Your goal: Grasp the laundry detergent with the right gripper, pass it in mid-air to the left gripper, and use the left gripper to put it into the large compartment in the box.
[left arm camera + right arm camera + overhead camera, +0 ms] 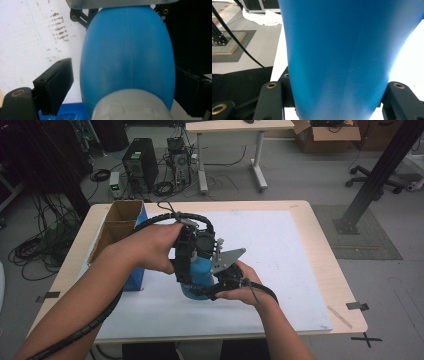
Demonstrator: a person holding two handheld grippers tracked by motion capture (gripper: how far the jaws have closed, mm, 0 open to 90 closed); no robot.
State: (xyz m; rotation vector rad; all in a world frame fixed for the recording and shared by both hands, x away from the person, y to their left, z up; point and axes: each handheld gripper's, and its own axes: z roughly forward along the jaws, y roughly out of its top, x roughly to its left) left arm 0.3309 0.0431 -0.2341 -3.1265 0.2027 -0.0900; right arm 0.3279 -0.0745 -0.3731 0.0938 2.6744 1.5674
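Above the middle of the white-covered worktop we clamp the blue rubber bulb in both the left hand-held gripper and the right hand-held gripper, presumably sharing its weight to steady it.

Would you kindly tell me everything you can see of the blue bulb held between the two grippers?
The blue bulb is a smooth, egg-shaped body of matte, rubbery-looking material with a faint seam along its length and a pale grey collar at one end. It is held above the white mat, with the left gripper and right gripper straddling it from opposite sides.
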